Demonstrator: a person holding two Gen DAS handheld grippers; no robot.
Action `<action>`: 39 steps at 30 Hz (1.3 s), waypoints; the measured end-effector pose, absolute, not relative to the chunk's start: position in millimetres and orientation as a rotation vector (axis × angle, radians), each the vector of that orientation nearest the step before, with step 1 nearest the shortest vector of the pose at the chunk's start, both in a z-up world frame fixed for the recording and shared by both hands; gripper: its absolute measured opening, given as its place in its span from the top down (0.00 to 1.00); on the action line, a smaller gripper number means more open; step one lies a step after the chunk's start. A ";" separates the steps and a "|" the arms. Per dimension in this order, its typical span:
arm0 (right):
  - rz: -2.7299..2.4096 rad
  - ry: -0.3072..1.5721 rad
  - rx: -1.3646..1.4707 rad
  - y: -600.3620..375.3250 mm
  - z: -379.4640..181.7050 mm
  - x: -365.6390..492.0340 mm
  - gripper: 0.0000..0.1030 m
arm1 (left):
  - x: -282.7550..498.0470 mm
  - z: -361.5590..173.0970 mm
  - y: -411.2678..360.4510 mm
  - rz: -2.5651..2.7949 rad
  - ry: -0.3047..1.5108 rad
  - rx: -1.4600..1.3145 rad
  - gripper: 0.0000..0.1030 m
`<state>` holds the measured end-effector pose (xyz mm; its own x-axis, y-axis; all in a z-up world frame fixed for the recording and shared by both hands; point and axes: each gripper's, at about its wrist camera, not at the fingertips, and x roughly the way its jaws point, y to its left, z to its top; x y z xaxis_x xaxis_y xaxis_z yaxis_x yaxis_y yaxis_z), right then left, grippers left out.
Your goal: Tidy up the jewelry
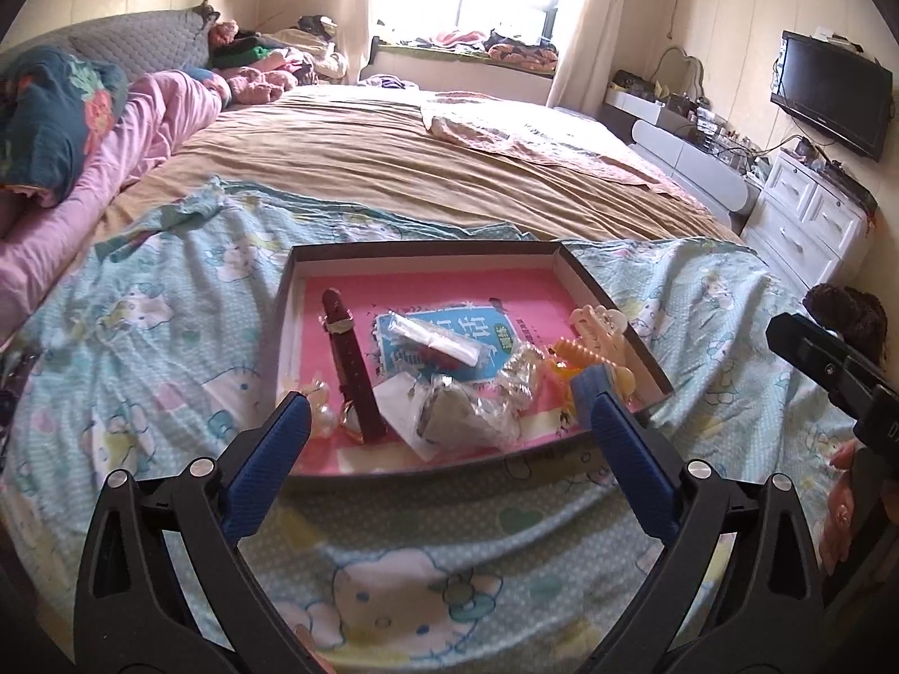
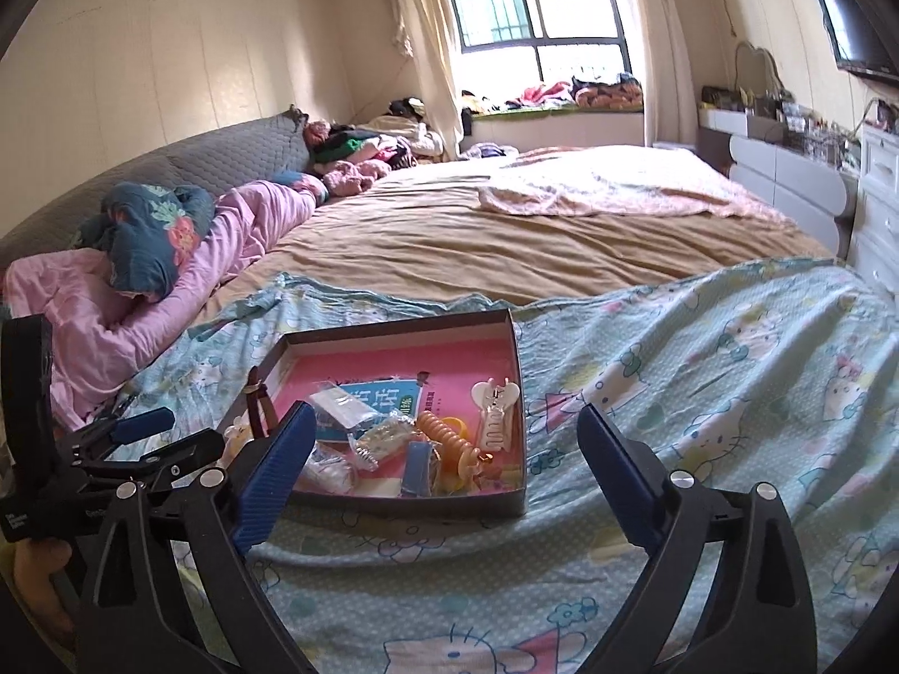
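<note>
A shallow dark box (image 1: pixel 612 297) with a pink liner lies on the cartoon-print bedsheet and also shows in the right wrist view (image 2: pixel 520 370). It holds a dark red watch strap (image 1: pixel 354 370), clear plastic bags of jewelry (image 1: pixel 466 415), a cream hair claw (image 1: pixel 598 326) and an orange spiral hair tie (image 2: pixel 444 438). My left gripper (image 1: pixel 444 399) is open and empty, fingertips over the box's near edge. My right gripper (image 2: pixel 444 421) is open and empty, its left finger over the box's near left corner, its right finger over the sheet.
A pink quilt (image 2: pixel 140 309) and a blue floral pillow (image 2: pixel 151 230) lie along the bed's left side. A tan sheet (image 1: pixel 404 168) covers the far bed. White drawers (image 1: pixel 809 213) and a TV (image 1: pixel 831 90) stand at the right.
</note>
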<state>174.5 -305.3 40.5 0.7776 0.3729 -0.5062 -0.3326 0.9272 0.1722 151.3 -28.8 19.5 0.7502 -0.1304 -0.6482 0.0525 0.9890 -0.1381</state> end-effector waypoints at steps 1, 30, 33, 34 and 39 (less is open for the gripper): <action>0.382 0.559 0.070 -305.2 40.9 171.2 0.08 | 148.1 19.6 -27.5 -0.100 0.716 -0.116 0.09; 0.433 0.683 0.024 -297.0 1.6 129.7 0.08 | 91.1 -3.3 -16.4 -0.036 0.766 -0.129 0.09; 0.433 0.685 0.024 -297.2 1.5 129.7 0.08 | 91.1 -2.7 -17.5 -0.034 0.765 -0.125 0.09; 0.433 0.685 0.025 -297.9 1.5 129.5 0.08 | 91.0 -2.5 -17.9 -0.034 0.765 -0.124 0.09; 0.430 0.687 0.027 -298.9 1.7 130.3 0.08 | 90.5 -0.8 -18.1 -0.030 0.761 -0.121 0.09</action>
<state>130.3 -298.9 1.7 0.6891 0.3935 -0.6085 -0.3761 0.9120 0.1638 90.5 -18.1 -0.8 0.7242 -0.0709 -0.6859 -0.0169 0.9926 -0.1205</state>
